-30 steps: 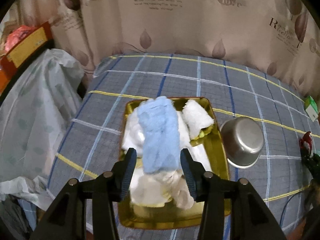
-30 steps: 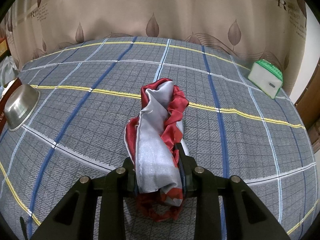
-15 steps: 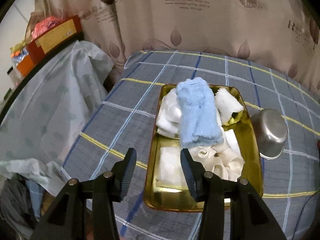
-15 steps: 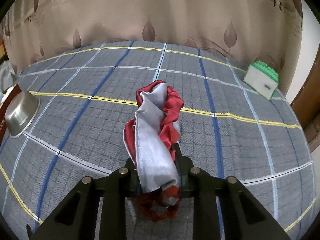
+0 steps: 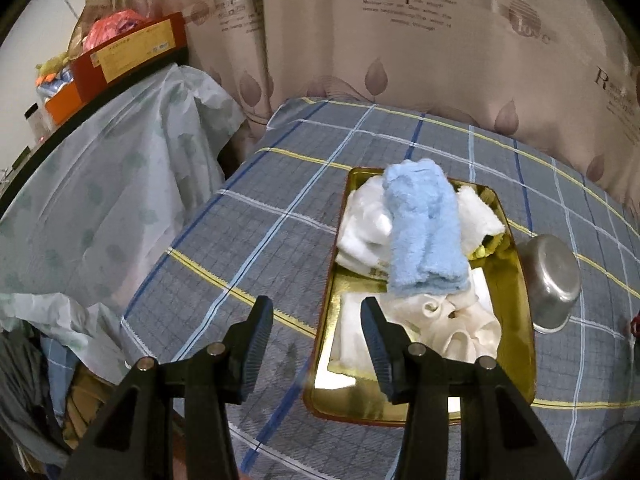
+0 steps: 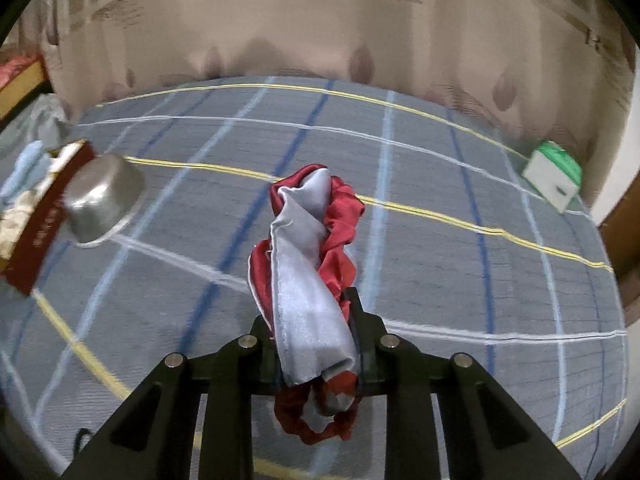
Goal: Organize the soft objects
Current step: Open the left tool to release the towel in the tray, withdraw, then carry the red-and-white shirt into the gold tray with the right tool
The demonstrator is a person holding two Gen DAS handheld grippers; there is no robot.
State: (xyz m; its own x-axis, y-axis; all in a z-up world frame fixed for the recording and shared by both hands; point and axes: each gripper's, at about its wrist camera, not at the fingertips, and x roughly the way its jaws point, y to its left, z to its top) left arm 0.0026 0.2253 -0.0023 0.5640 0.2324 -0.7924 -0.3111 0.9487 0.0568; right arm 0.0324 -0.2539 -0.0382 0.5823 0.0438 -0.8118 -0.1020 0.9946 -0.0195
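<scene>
A gold tray (image 5: 360, 400) on the checked tablecloth holds white cloths (image 5: 360, 224), with a fluffy blue towel (image 5: 424, 236) draped over them. My left gripper (image 5: 315, 304) is open and empty. It hovers by the tray's near left corner, apart from the towel. In the right wrist view my right gripper (image 6: 310, 320) is shut on a crumpled red and grey satin cloth (image 6: 308, 272). The cloth stands up between the fingers and its tail hangs below them, off the table. The tray (image 6: 44, 216) shows at that view's left edge.
A steel bowl (image 5: 550, 276) sits right beside the tray, and is seen again (image 6: 102, 200) in the right view. A green and white box (image 6: 554, 176) lies far right near the curtain. A plastic-draped shelf with boxes (image 5: 120, 64) stands left of the table.
My left gripper has drawn back and to the left, away from the blue towel, which stays on the pile. My right gripper has risen and swung left with the satin cloth, bringing the tray into view.
</scene>
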